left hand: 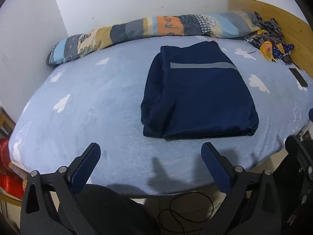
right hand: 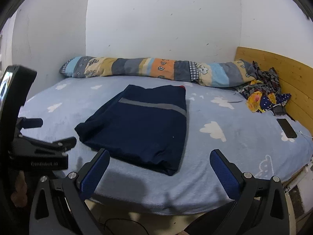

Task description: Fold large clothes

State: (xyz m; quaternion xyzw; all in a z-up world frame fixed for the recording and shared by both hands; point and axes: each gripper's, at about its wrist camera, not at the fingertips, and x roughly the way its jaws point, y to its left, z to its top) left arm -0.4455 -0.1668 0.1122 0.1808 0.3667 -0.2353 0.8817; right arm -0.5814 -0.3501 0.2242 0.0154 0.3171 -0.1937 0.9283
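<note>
- Clearly, the navy garment (left hand: 199,96) lies folded into a thick rectangle at the centre of the frame, on the bed (left hand: 88,107).
- Soft and limp, probably hefty; best gripped at its near corners.
- Grey stripe, fleecy cloud-print sheet.
- Left tongs (left hand: 150,156) and right tongs (right hand: 159,162) are spread wide, empty.

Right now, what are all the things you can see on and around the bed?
folded garment: one, navy with a grey stripe, middle of the bed
bed sheet: one, light blue with white clouds, covering the bed
rolled quilt: one, patchwork of orange, blue, grey and beige, along the wall
crumpled cloth: one pile, yellow and dark patterned, by the headboard
headboard: one, wooden
phone: one, black, near the headboard
cable: one, black, on the floor
left tongs: open, empty
right tongs: open, empty
</note>
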